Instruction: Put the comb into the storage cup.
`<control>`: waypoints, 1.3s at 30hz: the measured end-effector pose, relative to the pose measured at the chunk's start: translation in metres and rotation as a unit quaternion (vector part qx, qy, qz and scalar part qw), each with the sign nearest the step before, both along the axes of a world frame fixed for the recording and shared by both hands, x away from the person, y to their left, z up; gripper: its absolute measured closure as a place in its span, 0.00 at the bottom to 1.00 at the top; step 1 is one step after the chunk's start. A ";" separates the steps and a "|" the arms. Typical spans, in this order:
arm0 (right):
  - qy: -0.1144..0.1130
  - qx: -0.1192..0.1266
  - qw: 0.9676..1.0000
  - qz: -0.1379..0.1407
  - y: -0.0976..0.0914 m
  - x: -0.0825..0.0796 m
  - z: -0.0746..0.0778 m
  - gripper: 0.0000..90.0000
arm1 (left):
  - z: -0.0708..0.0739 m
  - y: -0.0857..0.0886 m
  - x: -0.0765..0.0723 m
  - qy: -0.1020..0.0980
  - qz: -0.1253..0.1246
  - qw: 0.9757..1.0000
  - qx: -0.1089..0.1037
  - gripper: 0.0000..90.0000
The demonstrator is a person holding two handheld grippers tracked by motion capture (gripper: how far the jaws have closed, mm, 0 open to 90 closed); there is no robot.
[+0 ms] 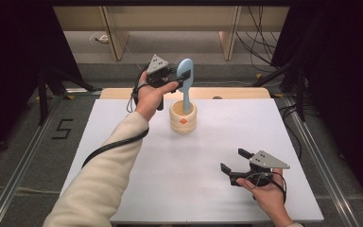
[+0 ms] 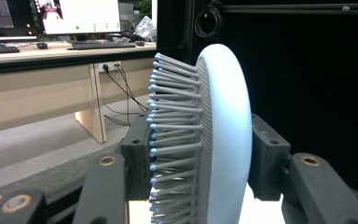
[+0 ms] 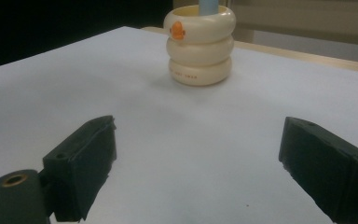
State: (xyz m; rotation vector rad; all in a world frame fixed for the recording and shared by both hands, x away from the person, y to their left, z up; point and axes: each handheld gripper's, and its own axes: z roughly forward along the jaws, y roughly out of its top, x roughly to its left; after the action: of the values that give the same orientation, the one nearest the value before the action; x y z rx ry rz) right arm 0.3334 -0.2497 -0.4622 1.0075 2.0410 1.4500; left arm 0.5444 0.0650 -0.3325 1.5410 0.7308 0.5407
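The head of the light blue hairbrush (image 1: 185, 71) is clamped between the jaws of the left gripper (image 1: 182, 75), one pad on the bristles (image 2: 172, 135) and one on the back. The brush handle is stood upright in the cream ringed holder (image 1: 183, 118) on the white table (image 1: 170, 179). The right gripper (image 1: 231, 163) is held low near the front edge, well apart from the holder, with jaws spread wide and nothing between them.

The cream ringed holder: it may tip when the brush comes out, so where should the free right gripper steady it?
Clamp the cream ringed holder across its middle ring, coming level from the right gripper's side; it stands upright and the grooves seat the pads.
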 end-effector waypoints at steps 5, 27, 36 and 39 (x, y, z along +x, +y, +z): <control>0.000 -0.001 1.000 0.001 0.000 0.000 0.000 0.13 | -0.003 -0.002 0.000 0.002 0.000 1.000 -0.002 0.56; -0.003 -0.002 1.000 0.002 0.001 0.000 0.000 0.13 | -0.013 -0.002 0.004 0.011 0.001 1.000 -0.003 0.56; 0.001 -0.003 1.000 0.004 0.001 0.000 -0.001 0.13 | -0.017 0.000 0.005 0.015 0.004 1.000 -0.001 0.56; 0.000 -0.004 1.000 0.004 0.002 0.000 0.000 0.13 | -0.019 0.000 0.005 0.018 0.004 1.000 -0.002 0.56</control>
State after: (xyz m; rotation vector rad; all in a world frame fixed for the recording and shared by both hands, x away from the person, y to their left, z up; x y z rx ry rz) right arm 0.3331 -0.2481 -0.4626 0.9972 2.0531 1.4442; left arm 0.5495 0.0645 -0.3517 1.5487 0.7654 0.5186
